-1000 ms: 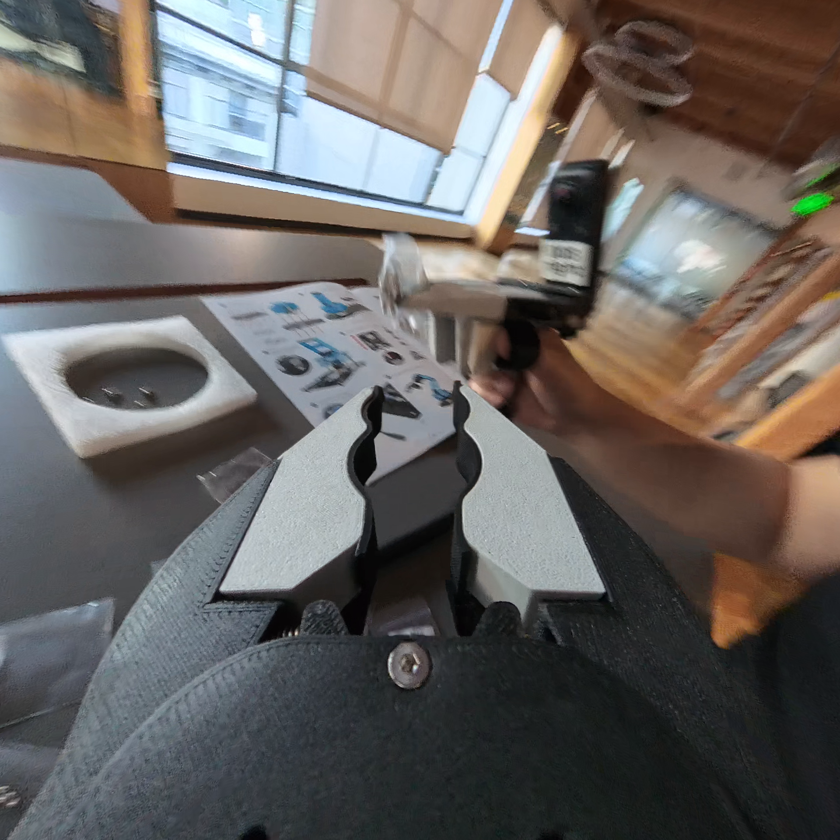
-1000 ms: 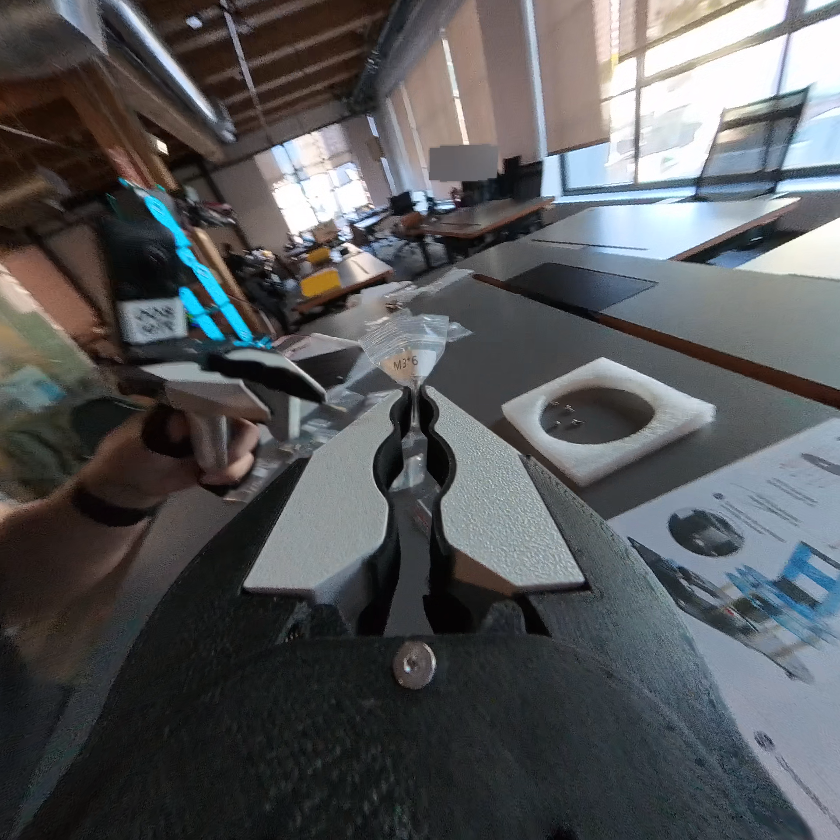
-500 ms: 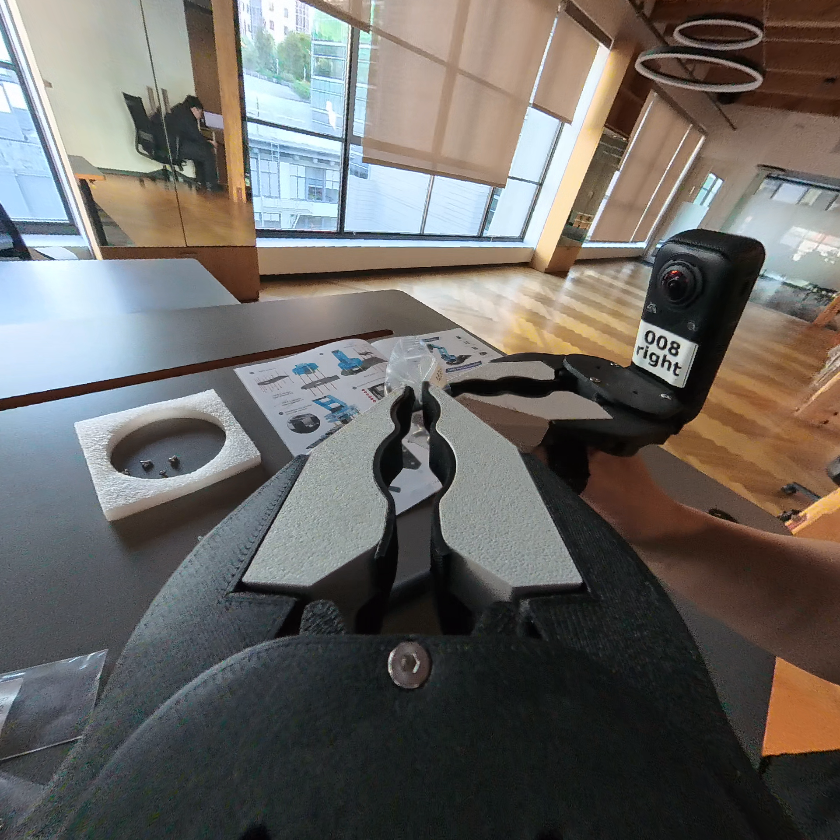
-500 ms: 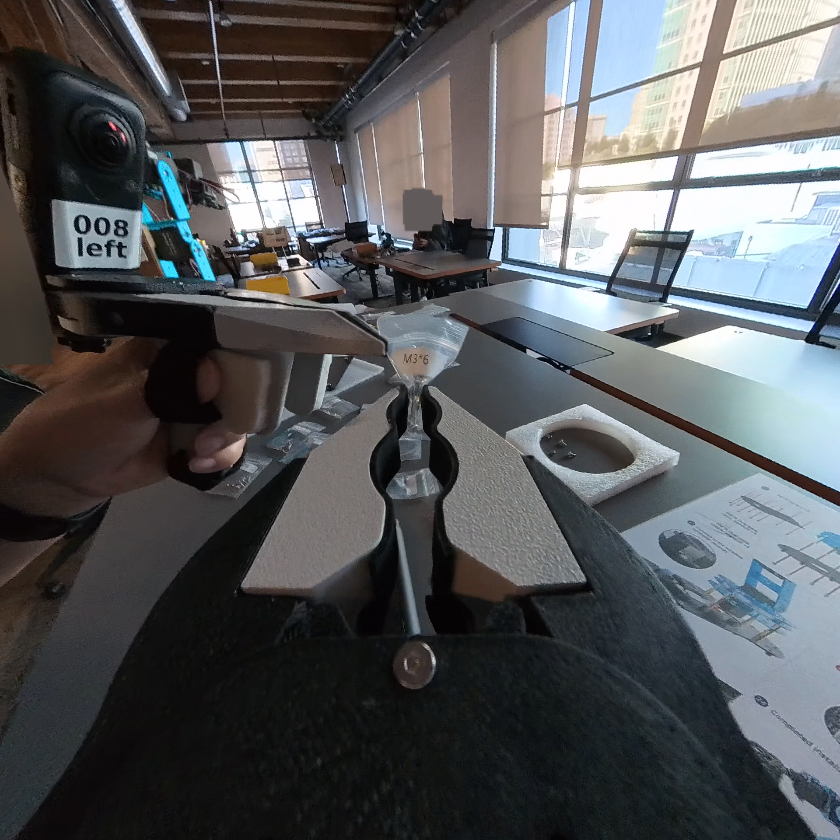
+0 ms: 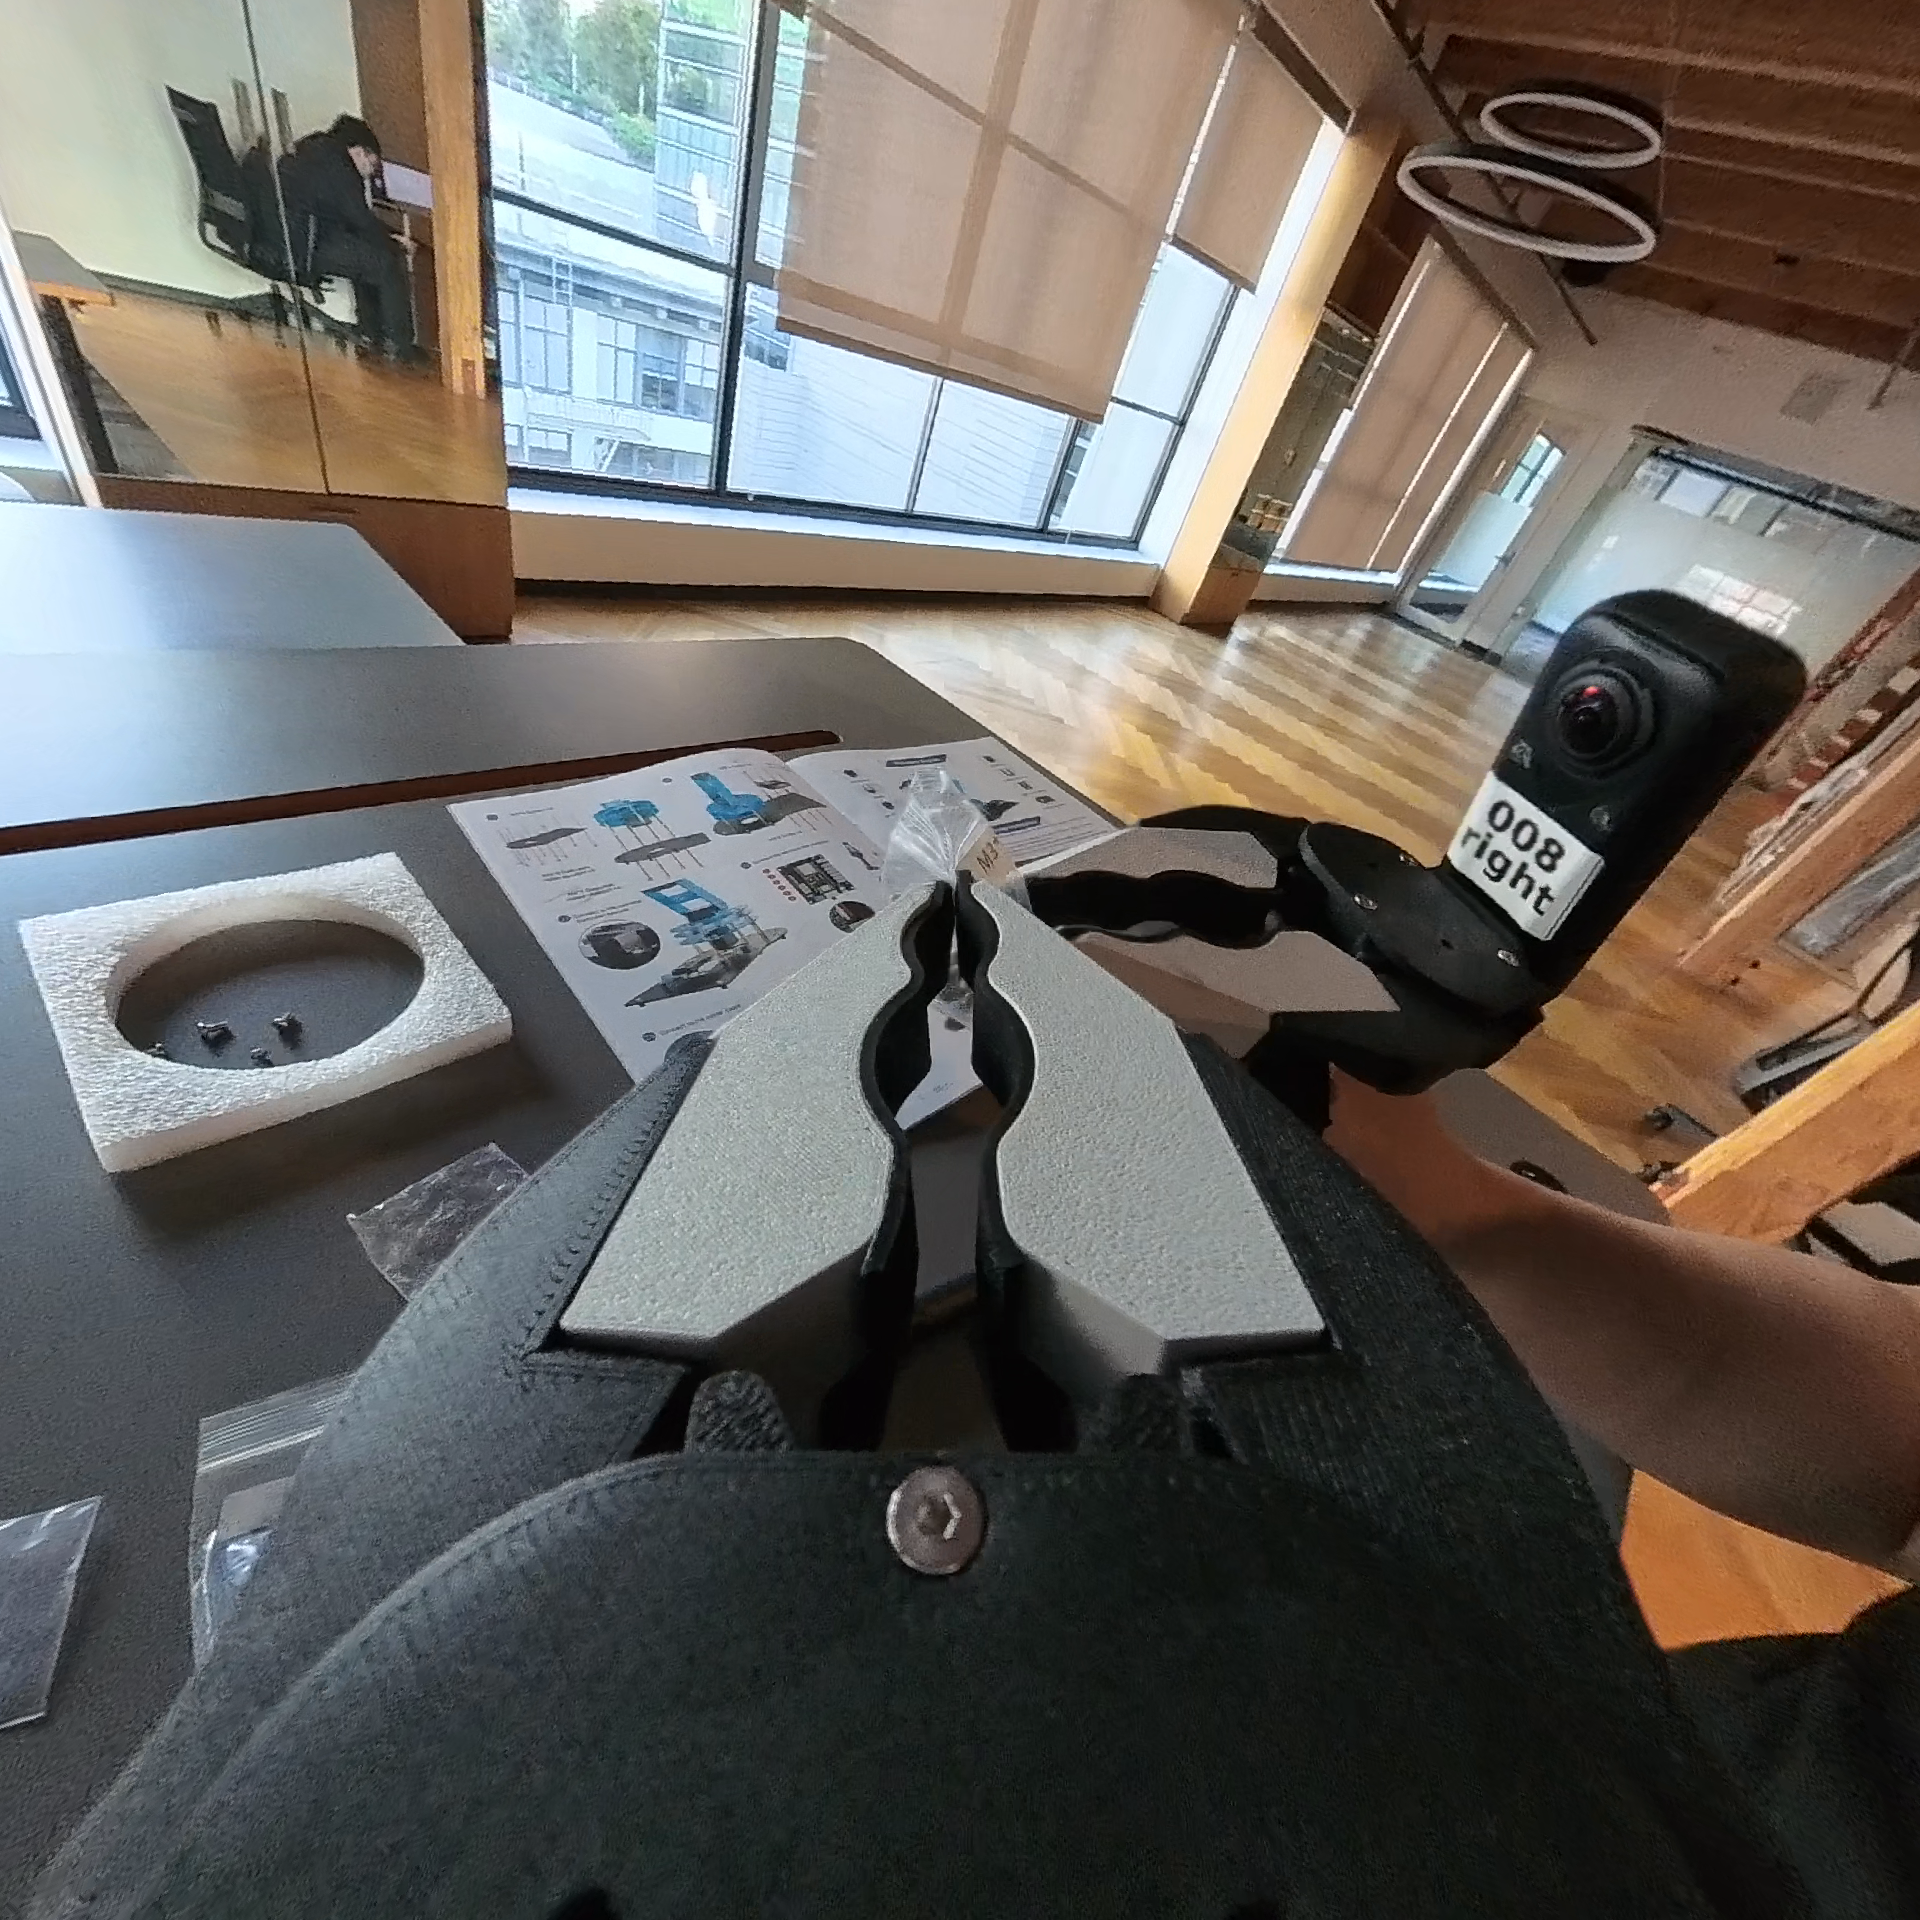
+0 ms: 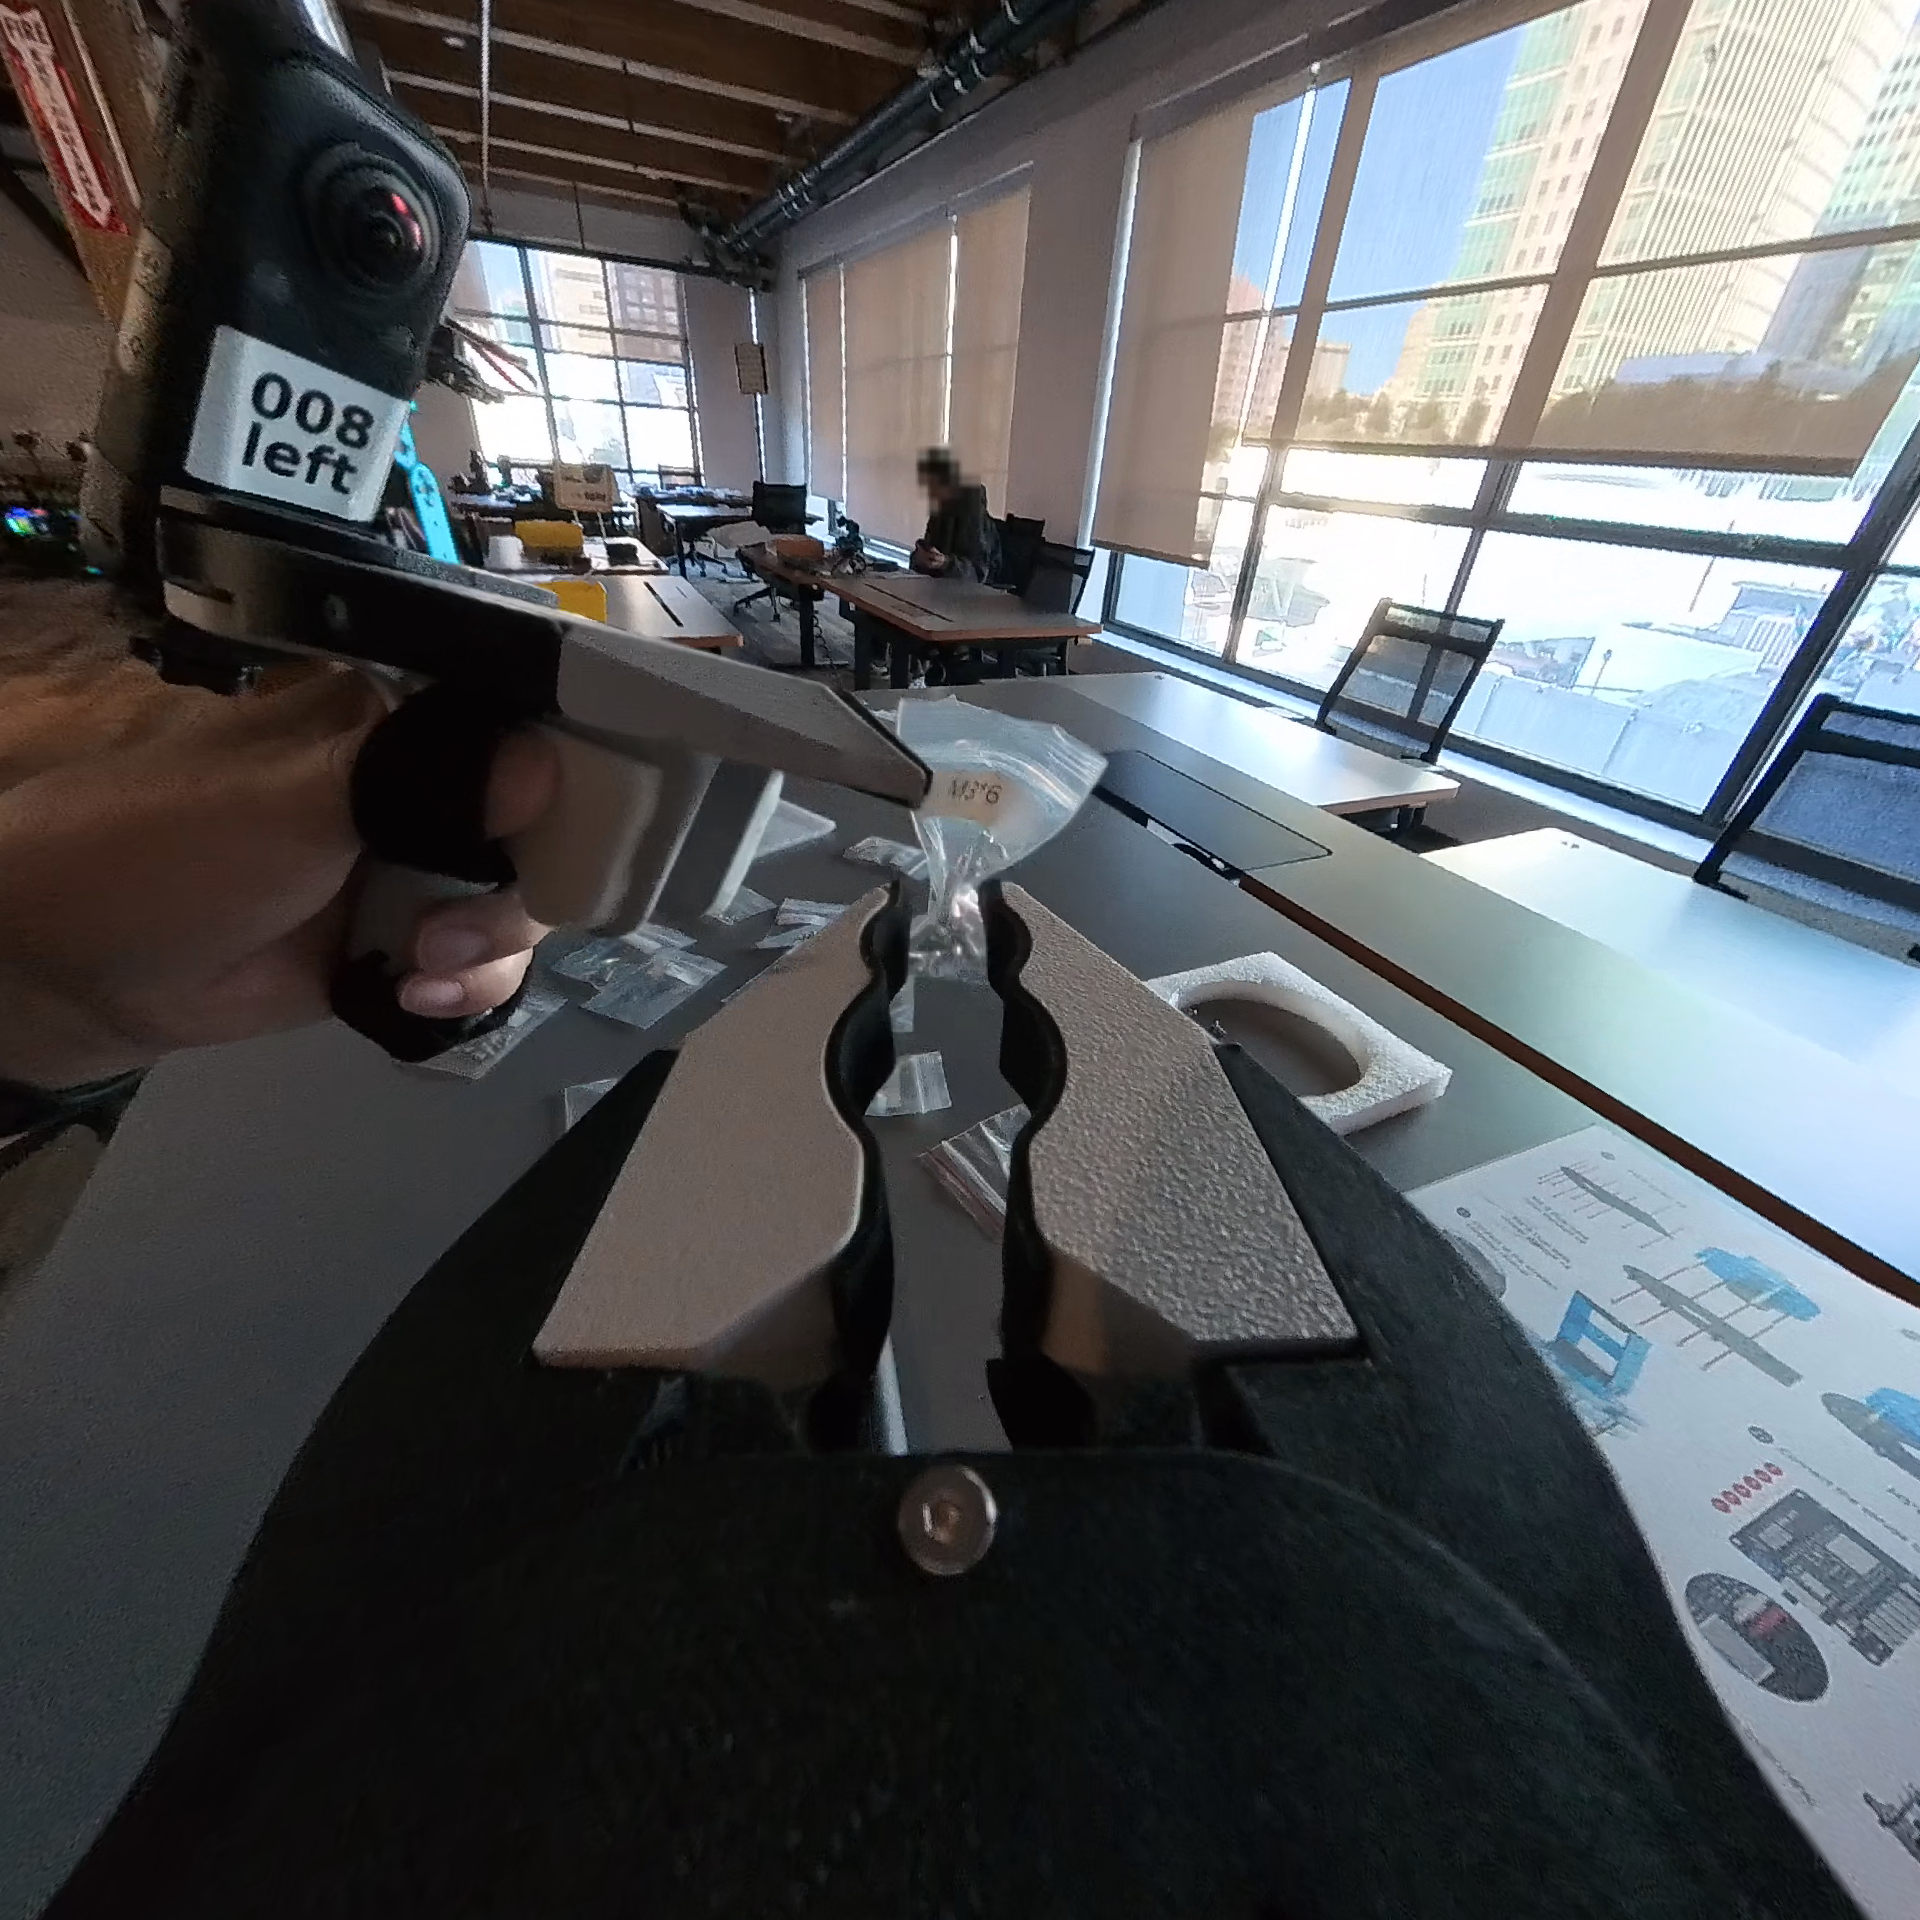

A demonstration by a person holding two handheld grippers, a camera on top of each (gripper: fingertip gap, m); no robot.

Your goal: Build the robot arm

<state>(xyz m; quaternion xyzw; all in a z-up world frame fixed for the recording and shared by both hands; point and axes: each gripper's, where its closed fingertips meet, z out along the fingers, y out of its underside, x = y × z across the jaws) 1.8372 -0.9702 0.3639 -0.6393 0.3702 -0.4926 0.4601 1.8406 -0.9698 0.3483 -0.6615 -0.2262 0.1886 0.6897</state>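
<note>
A small clear plastic bag (image 6: 997,779) with a white label hangs in the air above the dark table (image 6: 312,1143). My left gripper (image 5: 953,896) is shut on the bag's (image 5: 930,831) top edge; in the right wrist view the left gripper (image 6: 920,790) pinches it from the left. My right gripper (image 6: 943,894) is open by a narrow gap, and the bag's bunched lower part hangs between its fingertips. In the left wrist view the right gripper (image 5: 1039,888) points at the bag from the right.
A white foam square (image 5: 457,997) with a round hole holds a few small dark screws (image 5: 239,1029). A printed instruction sheet (image 5: 675,883) lies beside it. Several small clear bags (image 6: 644,977) lie on the table. A person (image 6: 956,530) sits at a far desk. The tips of both grippers are at nearly the same place.
My left gripper came in from apart and shut on the bag's top. My right gripper, shut on the bag before, has opened slightly.
</note>
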